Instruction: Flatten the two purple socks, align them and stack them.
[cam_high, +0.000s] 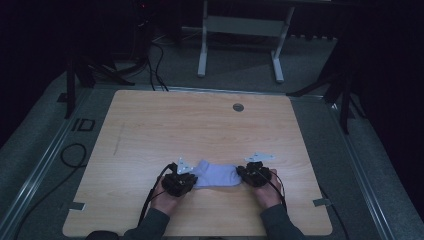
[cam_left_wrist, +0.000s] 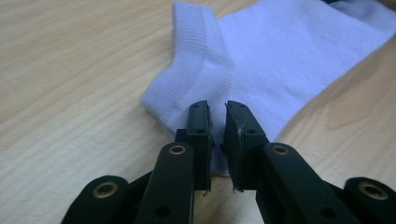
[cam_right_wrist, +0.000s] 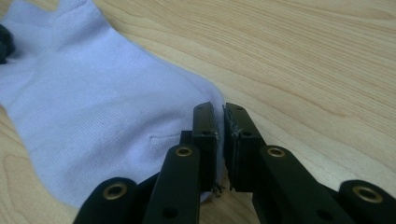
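Note:
A pale lilac ankle sock (cam_high: 217, 175) lies flat on the wooden table (cam_high: 200, 125) near its front edge, stretched between both grippers. My left gripper (cam_high: 192, 179) is at the sock's left end. In the left gripper view the jaws (cam_left_wrist: 217, 109) stand nearly together over the ribbed cuff and heel of the sock (cam_left_wrist: 280, 60), with fabric pinched between them. My right gripper (cam_high: 242, 174) is at the right end. Its jaws (cam_right_wrist: 218, 112) are closed on the toe edge of the sock (cam_right_wrist: 93, 102). A hand holds each gripper from the table's front.
A round grommet hole (cam_high: 238, 107) sits near the table's far edge. Beyond the table stands a white desk frame (cam_high: 240, 30). Black stands and cables (cam_high: 75, 155) lie on the grey floor at the left. Tape marks (cam_high: 322, 202) sit near the front corners.

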